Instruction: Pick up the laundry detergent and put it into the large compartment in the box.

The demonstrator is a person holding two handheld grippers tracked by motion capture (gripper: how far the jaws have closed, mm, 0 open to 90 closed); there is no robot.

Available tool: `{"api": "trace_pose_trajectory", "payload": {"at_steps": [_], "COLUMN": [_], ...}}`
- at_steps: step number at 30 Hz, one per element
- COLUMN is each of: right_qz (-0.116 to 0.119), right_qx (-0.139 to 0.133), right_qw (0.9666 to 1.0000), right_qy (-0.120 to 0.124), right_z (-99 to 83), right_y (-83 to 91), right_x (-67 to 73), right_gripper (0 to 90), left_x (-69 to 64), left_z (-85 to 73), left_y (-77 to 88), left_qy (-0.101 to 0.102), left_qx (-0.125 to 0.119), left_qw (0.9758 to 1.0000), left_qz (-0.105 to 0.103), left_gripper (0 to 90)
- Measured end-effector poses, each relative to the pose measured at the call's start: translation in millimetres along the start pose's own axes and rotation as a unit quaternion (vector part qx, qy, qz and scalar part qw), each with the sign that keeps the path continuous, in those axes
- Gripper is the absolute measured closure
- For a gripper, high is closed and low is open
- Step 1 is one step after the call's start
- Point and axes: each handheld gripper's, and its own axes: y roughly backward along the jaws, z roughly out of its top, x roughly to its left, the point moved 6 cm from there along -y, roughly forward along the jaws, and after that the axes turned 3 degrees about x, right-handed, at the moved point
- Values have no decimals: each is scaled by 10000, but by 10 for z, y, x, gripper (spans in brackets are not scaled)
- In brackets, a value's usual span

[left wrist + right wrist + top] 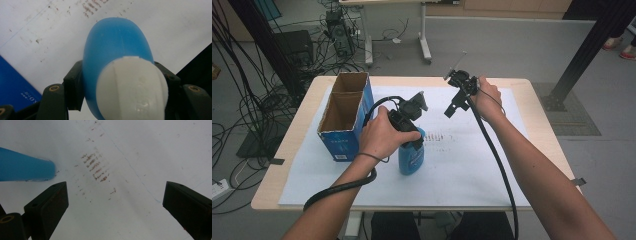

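High view, left gripper: clamped on blue bottle, which stands upright on the white sheet, just right of the blue cardboard box.
High view, right gripper: raised over the sheet's far side, well apart from bottle.
Left gripper view: black jaws press both sides of the bottle below its white cap; box corner at left.
Right gripper view: jaws wide apart, nothing between; stained sheet below, bottle at left edge.

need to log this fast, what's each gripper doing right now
left gripper: shut on the blue bottle, gripped just below its white cap.
right gripper: open, holding nothing, above the white sheet.
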Motion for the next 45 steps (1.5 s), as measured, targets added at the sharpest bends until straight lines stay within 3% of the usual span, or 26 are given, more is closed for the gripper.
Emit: {"api": "trace_pose_trajectory", "payload": {"at_steps": [11,24,29,45], "right_qz": [-72,-109,-92,-101], "right_qx": [-37,-58,-80,-95], "right_qw": [10000,9999,9999,9999], "right_qy": [19,7,14,-14], "right_z": [-4,-7,-12,-12], "right_y": [41,90,90,133], "right_x": [8,41,43,49], "right_gripper": [61,61,61,61], "left_x": [-60,-133,-127,-157], "left_z": [58,221,271,412], "left_y": [290,940,1151,1674], "left_qy": [-36,-127,-89,-41], "left_qx": [-164,-348,-419,-584], "left_qw": [9999,9992,9990,9982], "left_qz": [-6,159,123,109], "left_gripper": [377,377,377,377]}}
